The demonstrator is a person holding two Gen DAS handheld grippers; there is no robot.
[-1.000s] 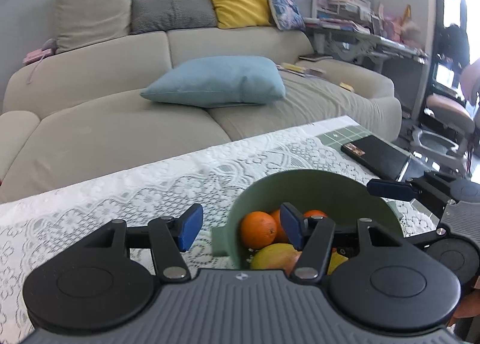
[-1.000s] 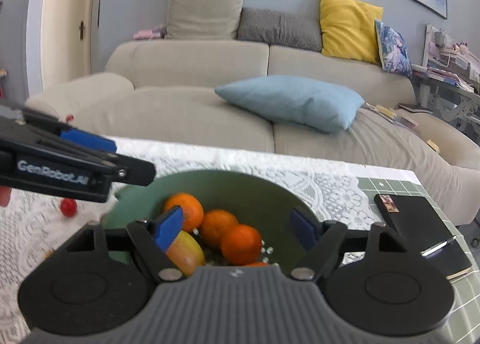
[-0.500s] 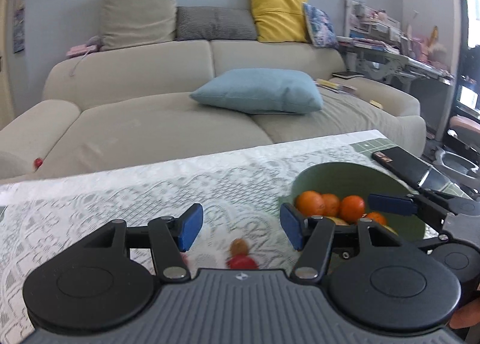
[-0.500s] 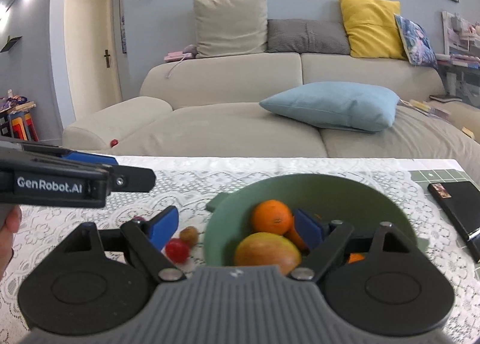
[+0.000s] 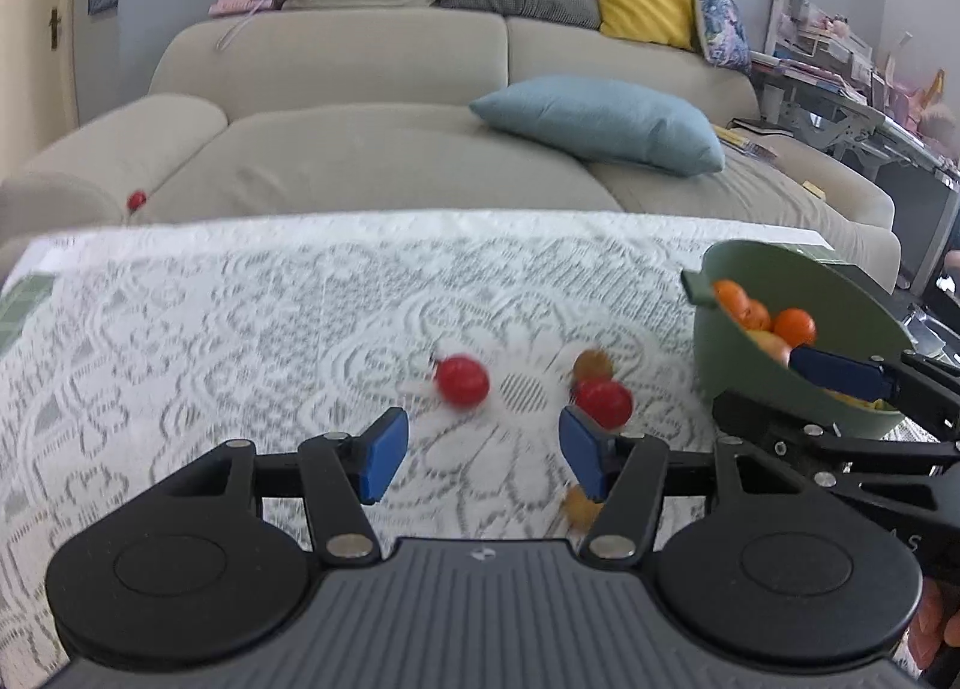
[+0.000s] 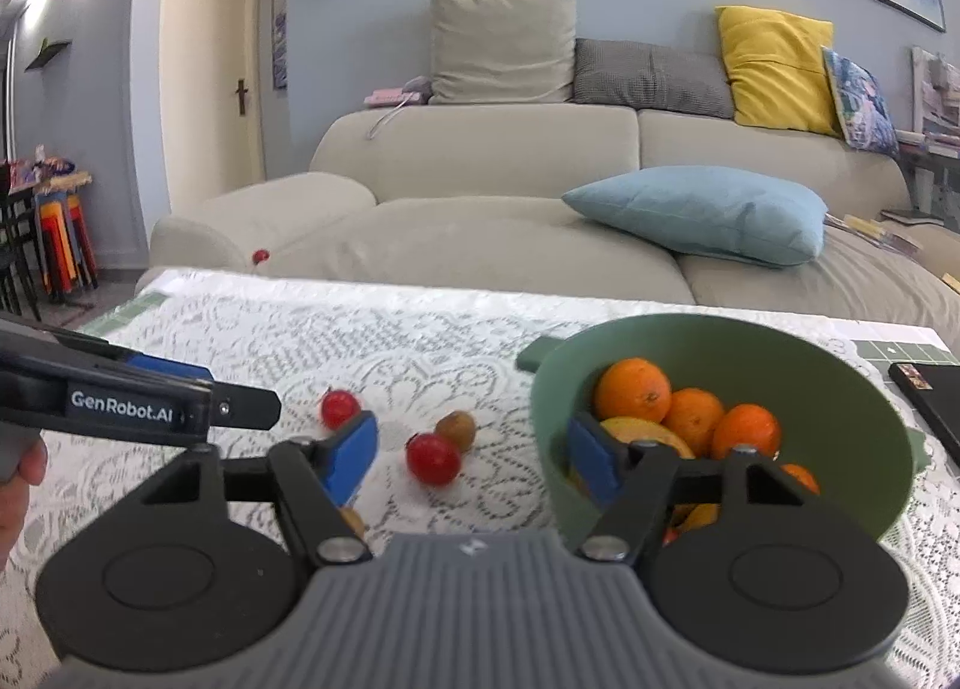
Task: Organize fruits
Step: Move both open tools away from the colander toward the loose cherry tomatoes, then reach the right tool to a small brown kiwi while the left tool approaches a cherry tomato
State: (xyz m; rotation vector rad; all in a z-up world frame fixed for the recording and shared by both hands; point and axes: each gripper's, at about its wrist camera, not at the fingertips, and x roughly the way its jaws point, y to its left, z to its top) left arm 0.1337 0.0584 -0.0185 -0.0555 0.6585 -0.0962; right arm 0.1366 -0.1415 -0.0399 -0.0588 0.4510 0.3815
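A green bowl [image 6: 888,449] holds several oranges [image 6: 633,389] and a yellowish fruit. It stands at the right of the lace-covered table, and its rim [image 5: 750,257] also shows in the left wrist view. Two small red fruits [image 5: 462,379] [image 5: 605,402] and a brown one [image 5: 593,365] lie loose on the cloth left of the bowl. My left gripper [image 5: 480,452] hovers just short of them, jaws closing with nothing between them. My right gripper [image 6: 473,458] is also closing, empty, with its right finger in front of the bowl's near left wall.
A white lace cloth [image 5: 240,329] covers the table. Another small brownish fruit [image 6: 351,518] lies under the right gripper's left finger. A black notebook [image 6: 930,401] sits at the far right. Behind stands a beige sofa [image 6: 480,161] with cushions and a red fruit [image 6: 260,255].
Both views have swung left, so the bowl now sits to the right and the loose small fruits have come into view. Both pairs of jaws have narrowed, the right one more.
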